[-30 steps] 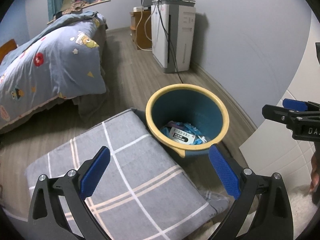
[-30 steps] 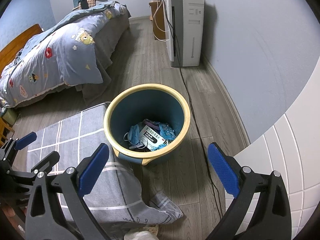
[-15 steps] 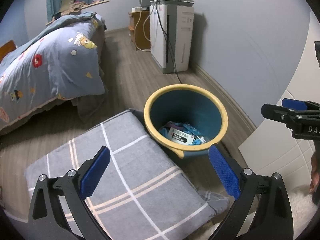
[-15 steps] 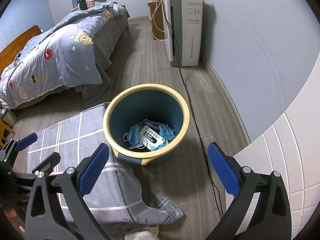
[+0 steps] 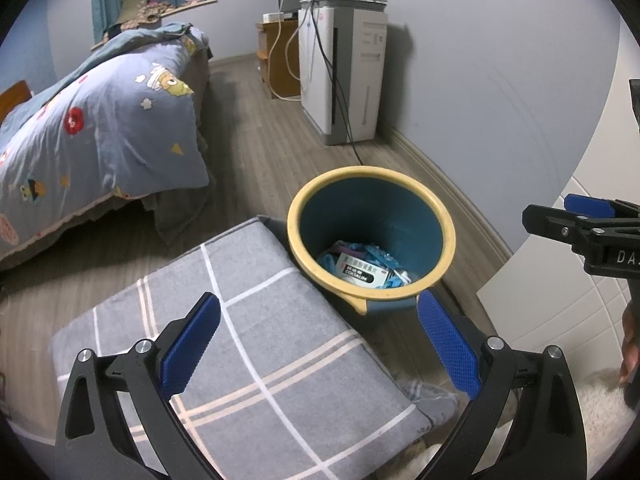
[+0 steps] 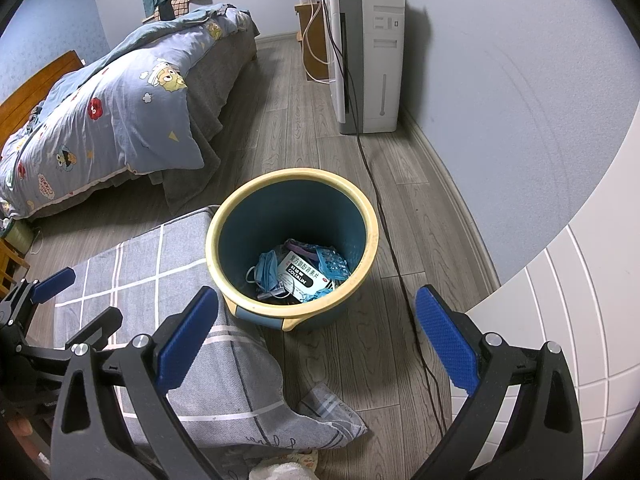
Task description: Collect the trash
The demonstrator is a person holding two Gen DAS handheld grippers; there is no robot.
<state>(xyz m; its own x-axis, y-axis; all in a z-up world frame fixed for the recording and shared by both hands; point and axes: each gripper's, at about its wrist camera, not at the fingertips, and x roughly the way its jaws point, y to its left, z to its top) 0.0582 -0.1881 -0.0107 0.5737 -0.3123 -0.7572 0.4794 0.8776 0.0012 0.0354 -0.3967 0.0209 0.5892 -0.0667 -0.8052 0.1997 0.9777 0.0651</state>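
Both grippers — left [image 5: 320,344], right [image 6: 318,340] — hung spread and empty above the bin [image 6: 370,216]; inside, a box [image 6: 306,272] read "COLTALIN".

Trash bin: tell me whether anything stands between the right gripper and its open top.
Nothing visible does. The right gripper, jaws open and empty, looks straight at the trash bin, whose top is uncovered. The grey plaid cushion lies against the bin's left side, and the black cable runs along the floor on its right; neither crosses the opening.
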